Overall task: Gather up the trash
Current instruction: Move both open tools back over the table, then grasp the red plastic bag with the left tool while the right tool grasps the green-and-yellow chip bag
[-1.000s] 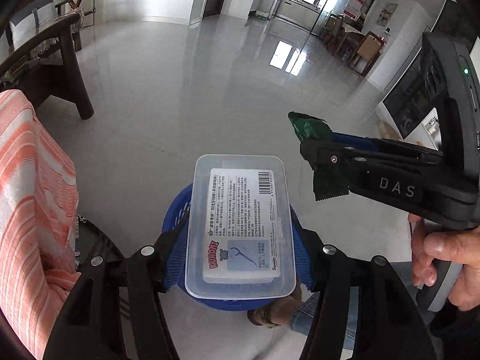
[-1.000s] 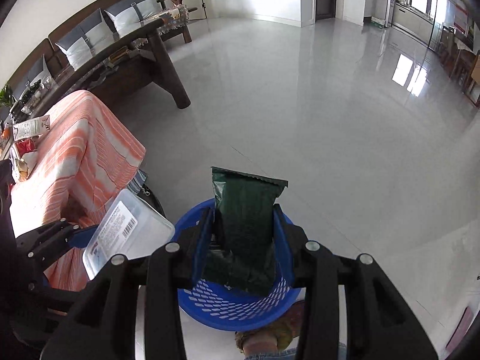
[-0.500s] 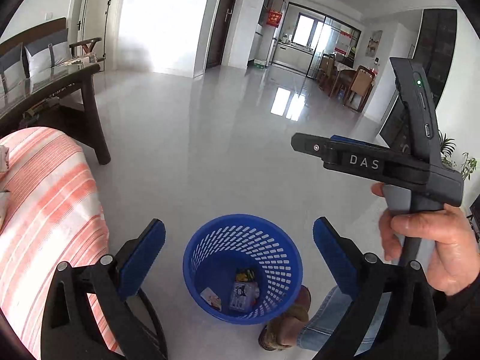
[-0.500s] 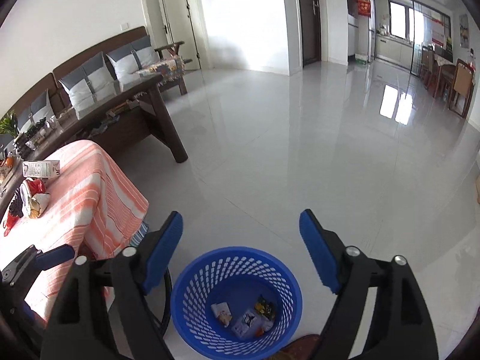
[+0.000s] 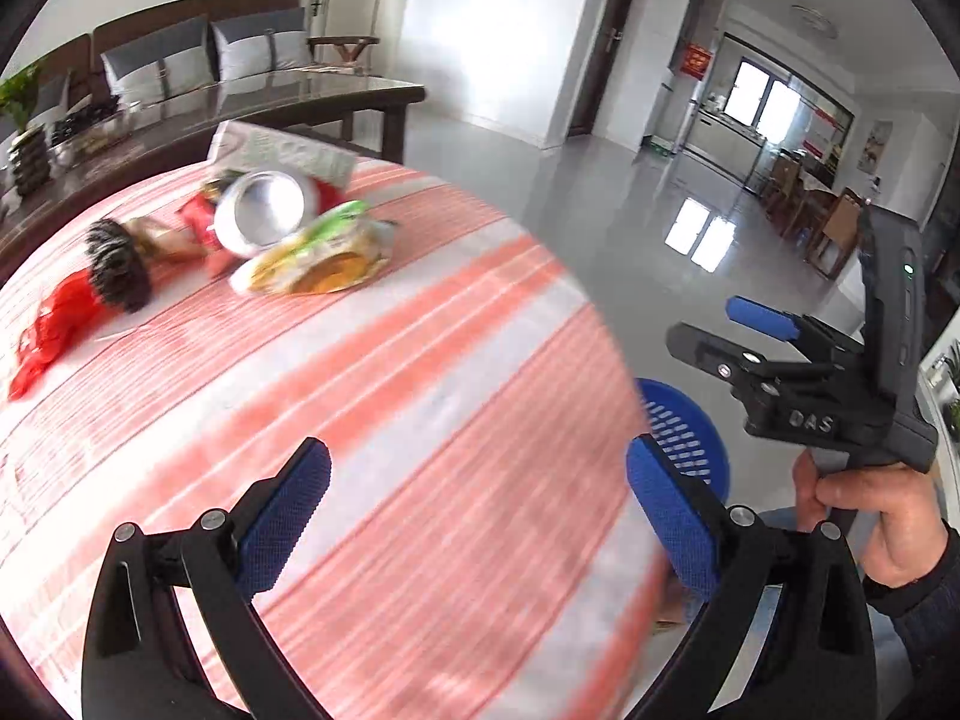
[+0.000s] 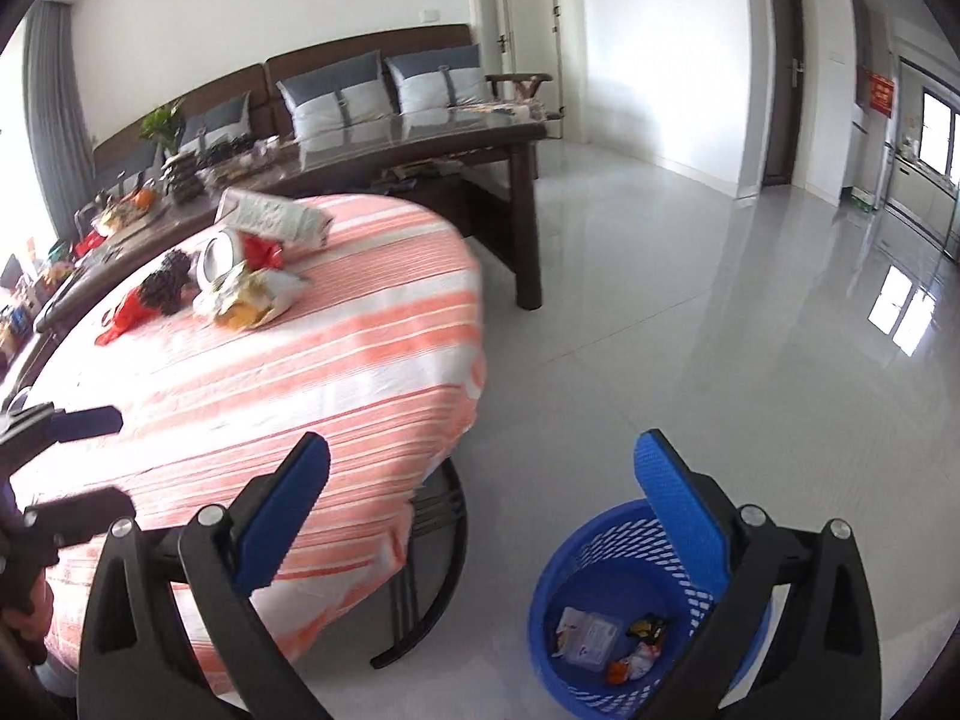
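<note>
A blue mesh trash basket [image 6: 606,576] stands on the floor right of the round table and holds several wrappers and a clear box; its rim shows in the left wrist view [image 5: 690,420]. On the orange-striped tablecloth [image 5: 372,396] lies a trash pile: a silver can [image 5: 258,213], a yellow-green snack bag [image 5: 318,255], a red wrapper [image 5: 48,324], a dark round brush-like thing [image 5: 117,264] and a carton [image 5: 282,150]. My left gripper [image 5: 480,498] is open and empty over the table. My right gripper [image 6: 480,504] is open and empty, between table edge and basket.
A dark coffee table [image 6: 420,138] with clutter and a sofa with grey cushions [image 6: 336,96] stand behind the round table. Glossy grey floor [image 6: 720,312] spreads to the right. The round table's black metal legs [image 6: 432,570] stand close to the basket.
Both grippers let their items fall into the basket and opened. Both have since swung left from the basket toward the table; the trash pile has come into view.
</note>
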{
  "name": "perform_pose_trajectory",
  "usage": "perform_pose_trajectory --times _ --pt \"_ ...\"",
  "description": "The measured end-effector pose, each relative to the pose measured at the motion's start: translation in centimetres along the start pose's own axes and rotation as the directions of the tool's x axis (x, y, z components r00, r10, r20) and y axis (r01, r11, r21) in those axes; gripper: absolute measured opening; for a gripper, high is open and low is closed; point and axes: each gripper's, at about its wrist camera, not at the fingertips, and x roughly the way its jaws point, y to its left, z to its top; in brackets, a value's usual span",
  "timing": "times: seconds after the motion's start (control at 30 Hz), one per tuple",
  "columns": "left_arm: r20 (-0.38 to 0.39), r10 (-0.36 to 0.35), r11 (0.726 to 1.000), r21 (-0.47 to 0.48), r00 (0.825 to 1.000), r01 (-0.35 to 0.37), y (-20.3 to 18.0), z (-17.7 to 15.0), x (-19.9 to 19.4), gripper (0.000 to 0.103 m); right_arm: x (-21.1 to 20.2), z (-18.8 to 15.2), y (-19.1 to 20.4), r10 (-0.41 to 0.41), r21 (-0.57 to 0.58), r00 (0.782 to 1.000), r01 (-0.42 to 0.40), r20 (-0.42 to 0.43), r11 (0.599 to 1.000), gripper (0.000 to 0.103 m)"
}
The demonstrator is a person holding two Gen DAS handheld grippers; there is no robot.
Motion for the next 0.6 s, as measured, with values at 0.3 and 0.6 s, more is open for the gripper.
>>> perform_pose_trajectory --times 0.3,0.6 --pt "-0.055 0.235 0.968 -0.078 0.97 -0.239 14.8 -2.6 -4.1 0.098 4.3 0.9 16.6 0.164 -0.187 0.97 -0.198 -0.182 0.962 0.099" --pt "-0.118 0.247 0.961 -0.096 0.962 -0.259 20.9 -3.1 -3.9 0.098 10.0 2.1 21.5 0.119 -0.241 0.956 -0.186 -0.269 0.952 0.099"
